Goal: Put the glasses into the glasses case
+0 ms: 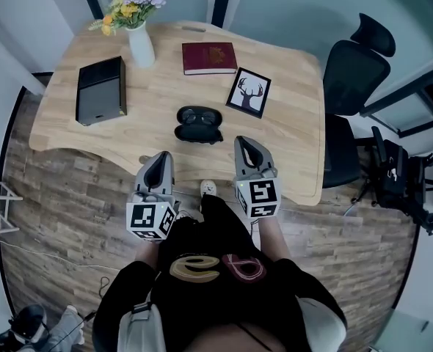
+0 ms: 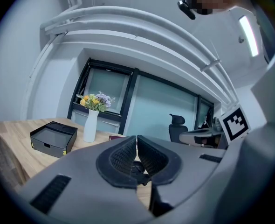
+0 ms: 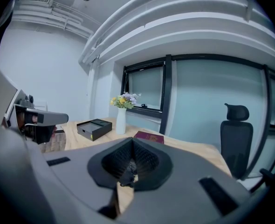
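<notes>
Nearest, a person's black printed top [image 1: 216, 284]. Just beyond, at 11 and 1 o'clock, grey left gripper [image 1: 162, 157] and grey right gripper [image 1: 244, 142], poised over the near edge of the pale wooden worktop [image 1: 150, 123], jaws of each clenched on nothing. At 12 o'clock, apart from both, an open black oval glasses case [image 1: 198, 133], with dark-framed glasses [image 1: 199, 115] seemingly lying in its far half. Farther out: flat black box [image 1: 100, 90] at 10, white vase of flowers [image 1: 140, 44] at 11, maroon book [image 1: 210, 57] at 12, framed deer picture [image 1: 249, 92] at 1.
</notes>
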`<state>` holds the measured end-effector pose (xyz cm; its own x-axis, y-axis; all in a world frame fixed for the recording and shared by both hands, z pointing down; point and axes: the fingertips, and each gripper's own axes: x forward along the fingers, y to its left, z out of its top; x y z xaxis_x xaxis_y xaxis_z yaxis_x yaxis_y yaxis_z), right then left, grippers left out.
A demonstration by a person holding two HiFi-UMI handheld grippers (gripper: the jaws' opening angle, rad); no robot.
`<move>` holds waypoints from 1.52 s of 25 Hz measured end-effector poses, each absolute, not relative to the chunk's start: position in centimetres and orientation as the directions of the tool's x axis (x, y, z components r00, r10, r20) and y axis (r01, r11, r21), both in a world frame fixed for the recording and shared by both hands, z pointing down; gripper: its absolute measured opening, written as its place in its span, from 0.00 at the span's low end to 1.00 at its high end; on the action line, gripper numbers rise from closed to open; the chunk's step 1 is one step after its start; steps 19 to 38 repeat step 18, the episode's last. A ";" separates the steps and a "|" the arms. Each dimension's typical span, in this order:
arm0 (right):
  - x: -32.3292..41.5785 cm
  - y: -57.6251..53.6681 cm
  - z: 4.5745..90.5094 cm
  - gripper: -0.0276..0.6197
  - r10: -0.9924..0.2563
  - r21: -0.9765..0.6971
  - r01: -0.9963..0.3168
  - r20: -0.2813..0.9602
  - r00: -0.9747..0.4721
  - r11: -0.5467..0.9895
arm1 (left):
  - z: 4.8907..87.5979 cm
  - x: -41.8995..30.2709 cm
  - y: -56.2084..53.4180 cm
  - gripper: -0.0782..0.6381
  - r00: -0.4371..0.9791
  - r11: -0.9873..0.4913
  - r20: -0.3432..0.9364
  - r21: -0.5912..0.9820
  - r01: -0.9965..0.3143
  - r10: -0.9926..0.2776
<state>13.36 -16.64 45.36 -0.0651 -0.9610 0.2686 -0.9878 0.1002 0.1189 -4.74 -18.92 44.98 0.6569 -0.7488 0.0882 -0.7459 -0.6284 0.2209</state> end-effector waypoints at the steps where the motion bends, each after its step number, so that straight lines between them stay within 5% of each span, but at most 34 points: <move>1: 13.3 -16.6 45.4 0.06 -0.960 0.122 -0.987 0.271 -0.065 0.102 | 45.0 -4.7 -18.8 0.14 0.658 -0.630 0.087 0.220 -0.745 -0.748; 38: 12.9 -16.3 45.7 0.06 -0.957 0.159 -0.981 0.283 -0.066 0.115 | 45.0 -4.1 -18.5 0.14 0.673 -0.649 0.089 0.200 -0.734 -0.734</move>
